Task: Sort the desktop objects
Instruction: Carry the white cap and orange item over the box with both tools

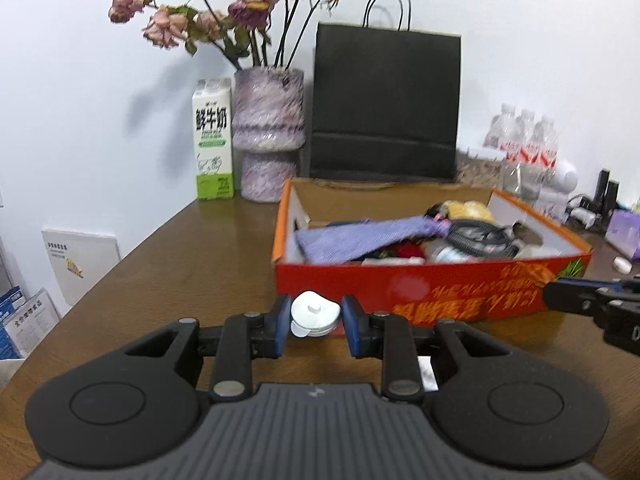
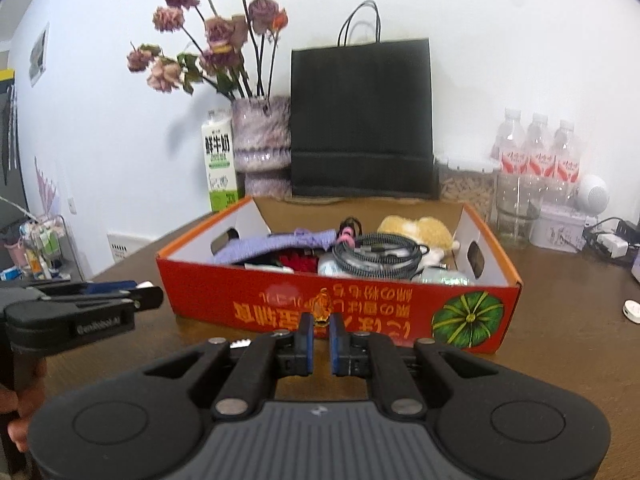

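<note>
Now left gripper point(image 1: 316, 322) pinches a white round cap point(image 1: 314, 314) before the red box point(image 1: 420, 286); right gripper point(image 2: 321, 342) jaws nearly pressed together, holding nothing.

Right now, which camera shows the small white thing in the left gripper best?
The left wrist view: the white round piece sits centred between the left gripper pads, close up. The right wrist view shows that gripper only side-on, the piece hidden.
</note>
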The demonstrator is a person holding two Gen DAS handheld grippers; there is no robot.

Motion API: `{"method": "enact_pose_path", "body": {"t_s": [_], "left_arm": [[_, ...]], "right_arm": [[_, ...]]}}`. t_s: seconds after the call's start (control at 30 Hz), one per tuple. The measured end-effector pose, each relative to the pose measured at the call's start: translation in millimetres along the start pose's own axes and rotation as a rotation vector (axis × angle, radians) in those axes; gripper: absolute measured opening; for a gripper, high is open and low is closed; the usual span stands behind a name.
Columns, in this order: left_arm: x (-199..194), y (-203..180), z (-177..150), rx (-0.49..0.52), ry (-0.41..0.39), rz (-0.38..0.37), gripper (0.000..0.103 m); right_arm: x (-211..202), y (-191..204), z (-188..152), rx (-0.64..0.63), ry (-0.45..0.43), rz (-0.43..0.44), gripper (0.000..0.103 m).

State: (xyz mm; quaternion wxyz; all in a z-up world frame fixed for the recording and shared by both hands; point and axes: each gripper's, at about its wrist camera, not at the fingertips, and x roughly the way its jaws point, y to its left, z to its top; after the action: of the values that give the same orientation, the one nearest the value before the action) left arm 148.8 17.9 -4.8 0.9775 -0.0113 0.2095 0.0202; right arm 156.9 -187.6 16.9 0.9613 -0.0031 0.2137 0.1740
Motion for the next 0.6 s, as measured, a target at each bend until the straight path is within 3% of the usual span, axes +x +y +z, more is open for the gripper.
{"method": "enact_pose_path", "body": {"t_s": [0.27,0.6], "left_arm": [[3.5,-15.1,28.2,-0.034,-0.041,-0.024,0.028],[39.6,-40.8,51.4,-0.006,-0.07,-0.045,0.029]], "right_arm": [[-3.6,-4.1,22.0,-0.001,-0.086,-0.015,0.007],[33.1,-8.9,48.0,-0.005,-0.117,-0.024,0.007]]}}
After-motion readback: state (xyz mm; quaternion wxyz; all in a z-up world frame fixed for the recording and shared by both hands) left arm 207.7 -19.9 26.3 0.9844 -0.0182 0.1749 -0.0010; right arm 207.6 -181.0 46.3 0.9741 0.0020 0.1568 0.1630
